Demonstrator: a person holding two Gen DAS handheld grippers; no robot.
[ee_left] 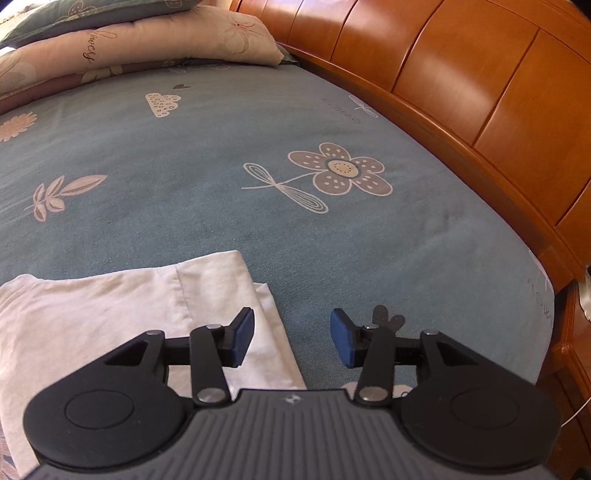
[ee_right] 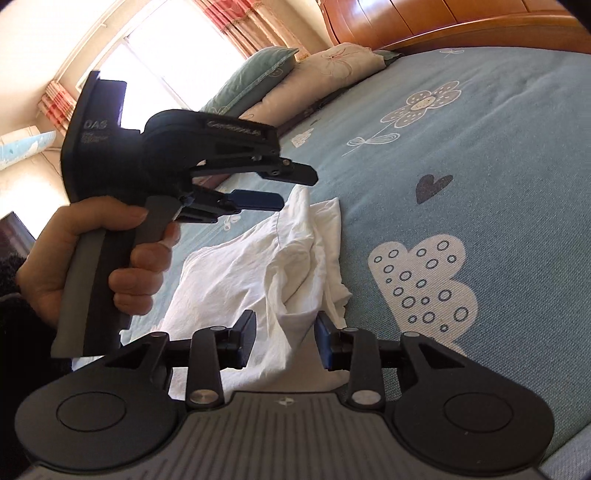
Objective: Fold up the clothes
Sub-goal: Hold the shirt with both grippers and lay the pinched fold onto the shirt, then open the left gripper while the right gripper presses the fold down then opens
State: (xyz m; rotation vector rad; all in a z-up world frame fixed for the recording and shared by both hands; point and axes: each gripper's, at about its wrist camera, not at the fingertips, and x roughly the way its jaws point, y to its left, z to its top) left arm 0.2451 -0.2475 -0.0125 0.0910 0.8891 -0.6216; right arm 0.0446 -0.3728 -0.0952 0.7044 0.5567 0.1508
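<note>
A white garment [ee_left: 92,314] lies on the blue flowered bedsheet [ee_left: 221,206], partly folded, with a hemmed edge turned toward the middle of the bed. My left gripper [ee_left: 291,338] is open over its right edge: the left finger is above the cloth, the right one above bare sheet, and nothing is between the pads. In the right wrist view the garment [ee_right: 251,266] is rumpled, with a raised fold. My right gripper [ee_right: 286,332] is open just in front of that fold, its pads not pressing on it. A hand [ee_right: 74,251] holds the left gripper [ee_right: 297,188], open above the garment's far corner.
A curved wooden headboard [ee_left: 461,92] runs along the bed's right side. Stacked pillows [ee_left: 129,44] lie at the far end, below a bright window with red curtains [ee_right: 236,22]. A wooden bedside cabinet [ee_left: 572,350] stands past the mattress corner.
</note>
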